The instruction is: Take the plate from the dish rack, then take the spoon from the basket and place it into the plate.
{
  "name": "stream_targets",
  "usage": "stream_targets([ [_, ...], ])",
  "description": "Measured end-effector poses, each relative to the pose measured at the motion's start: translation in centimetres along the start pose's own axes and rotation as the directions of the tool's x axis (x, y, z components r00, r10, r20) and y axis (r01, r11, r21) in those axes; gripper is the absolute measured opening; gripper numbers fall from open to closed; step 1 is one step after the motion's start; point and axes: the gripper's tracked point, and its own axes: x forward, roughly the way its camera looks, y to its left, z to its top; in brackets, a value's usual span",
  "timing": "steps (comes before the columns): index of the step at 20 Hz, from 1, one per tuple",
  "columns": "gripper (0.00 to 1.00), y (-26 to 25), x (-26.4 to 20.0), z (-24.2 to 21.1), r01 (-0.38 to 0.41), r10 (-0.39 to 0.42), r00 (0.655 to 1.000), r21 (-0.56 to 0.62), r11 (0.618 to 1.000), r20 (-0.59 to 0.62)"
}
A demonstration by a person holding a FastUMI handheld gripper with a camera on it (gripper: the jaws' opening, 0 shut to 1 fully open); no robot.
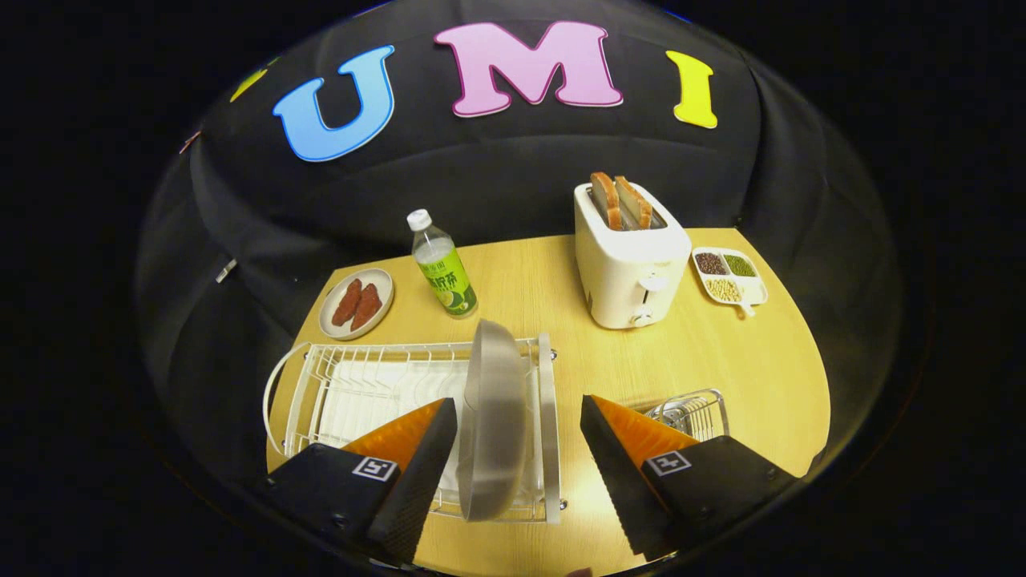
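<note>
Tongs spread wide, gripping nothing. Plate stands on edge in the dish rack, at the rack's right end, leaning slightly. It sits in the gap between the two fingers, closer to the left finger; can't tell if that finger touches the plate's face. Right finger is well clear of the plate, with bare wood between.

Dish rack is white wire with a pale tray under it, on the near left part of the surface. It carries just the plate; the other slots are bare.

Basket is a small wire one, near right, just beyond the right finger and partly hidden by it. Spoon inside: can't make it out, only wire and glints.

Far side of the surface, left to right:
- small plate with two reddish-brown pieces of food on it, far left
- bottle with green label and white cap, upright, just right of that small plate and beyond the rack
- white toaster with two slices of bread sticking up from the slots, far centre-right
- divided dish with three compartments of grains or beans (dark, green, pale), just right of the toaster

Black cloth wall behind everything.
</note>
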Motion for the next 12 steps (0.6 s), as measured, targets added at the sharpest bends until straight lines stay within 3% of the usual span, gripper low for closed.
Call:
stream_targets([
  [3, 0.89, 0.5, 1.4, -0.7, 0.031, -0.031, 0.999, -0.001, 1.000, -0.017],
  [6, 0.51, 0.1, 2.5, -0.9, 0.086, -0.087, 0.996, -0.025, 0.996, -0.024],
  [8, 0.34, -0.7, 2.7, -0.6, 0.138, -0.138, 0.990, -0.031, 0.990, -0.013],
  [12, 0.30, -0.7, 2.0, 0.7, 0.172, -0.171, 0.985, -0.104, 0.980, 0.018],
])
